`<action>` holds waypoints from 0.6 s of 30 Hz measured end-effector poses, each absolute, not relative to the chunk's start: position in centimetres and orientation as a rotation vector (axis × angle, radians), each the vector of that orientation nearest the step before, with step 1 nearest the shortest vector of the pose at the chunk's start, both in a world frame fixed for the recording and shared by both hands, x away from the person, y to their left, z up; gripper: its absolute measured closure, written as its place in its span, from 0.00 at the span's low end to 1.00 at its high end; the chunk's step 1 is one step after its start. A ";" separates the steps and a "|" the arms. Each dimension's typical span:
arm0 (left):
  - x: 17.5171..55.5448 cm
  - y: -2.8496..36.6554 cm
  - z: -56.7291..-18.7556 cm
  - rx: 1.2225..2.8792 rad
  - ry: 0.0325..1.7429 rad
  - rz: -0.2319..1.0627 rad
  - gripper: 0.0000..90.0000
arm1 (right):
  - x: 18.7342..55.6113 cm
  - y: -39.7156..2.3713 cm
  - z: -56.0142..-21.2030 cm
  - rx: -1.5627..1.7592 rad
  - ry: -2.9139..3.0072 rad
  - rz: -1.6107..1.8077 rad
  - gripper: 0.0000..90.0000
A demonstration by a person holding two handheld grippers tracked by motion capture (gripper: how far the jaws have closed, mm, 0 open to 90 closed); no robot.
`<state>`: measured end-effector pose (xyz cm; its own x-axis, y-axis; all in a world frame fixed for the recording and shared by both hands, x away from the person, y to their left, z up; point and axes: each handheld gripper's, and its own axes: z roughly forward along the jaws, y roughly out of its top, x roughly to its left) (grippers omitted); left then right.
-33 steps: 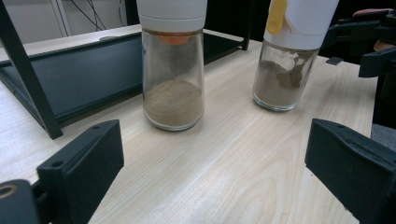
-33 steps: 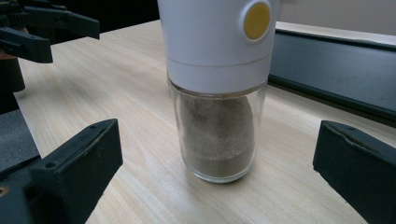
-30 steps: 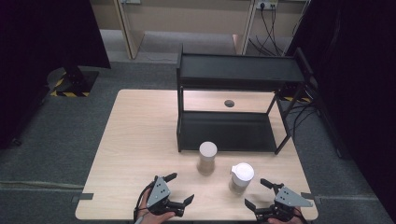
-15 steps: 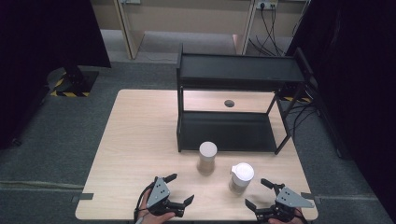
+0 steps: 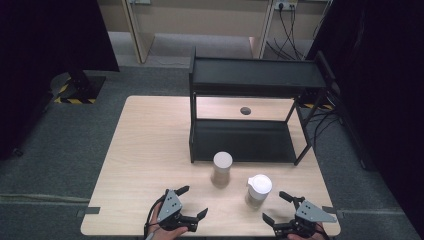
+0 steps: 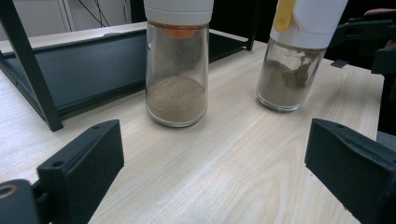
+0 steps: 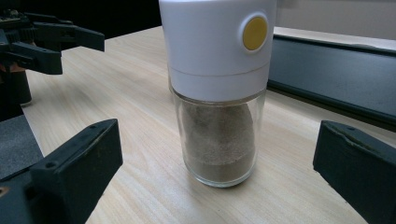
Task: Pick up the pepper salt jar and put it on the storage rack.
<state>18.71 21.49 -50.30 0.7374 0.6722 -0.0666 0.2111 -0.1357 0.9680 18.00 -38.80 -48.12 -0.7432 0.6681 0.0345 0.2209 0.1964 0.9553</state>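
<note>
1. We hold the left gripper [image 5: 191, 202] near the table's [image 5: 150, 150] near edge, its jaws spread wide with nothing between them.
2. Ahead of the left gripper, a little toward our right hand, a glass jar [image 5: 222, 169] with a white lid stands upright on the table, apart from the jaws. In the left gripper view this jar [image 6: 177, 70] is partly full of brown powder, with an orange piece just under its lid.
3. We hold the right gripper [image 5: 281, 207] at the same near edge, well apart from the left one. Its jaws also stand wide and grip nothing.
4. Just ahead of the right gripper, toward our left hand, stands a second jar [image 5: 258, 191], upright and not touched by either jaw. In the right gripper view this second jar [image 7: 217, 93] sits between the two jaws but farther out than their tips. It has a tall white cap with a yellow round button and brown powder in its glass base.
5. The two jars stand near each other without touching.
6. Beyond both jars, farther from the grippers, a black two-level rack [image 5: 252, 75] stands on the table, and both its shelves are bare.
</note>
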 end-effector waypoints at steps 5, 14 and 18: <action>19.2 21.1 -49.9 1.687 0.703 0.466 0.05 | 18.2 -38.7 -48.2 0.840 2.094 1.561 0.02; 21.1 19.7 -48.7 1.698 0.685 0.477 0.05 | 18.2 -38.7 -48.2 0.842 2.088 1.564 0.02; 21.8 19.3 -48.2 1.694 0.700 0.480 0.05 | 18.2 -38.8 -48.3 0.849 2.085 1.570 0.02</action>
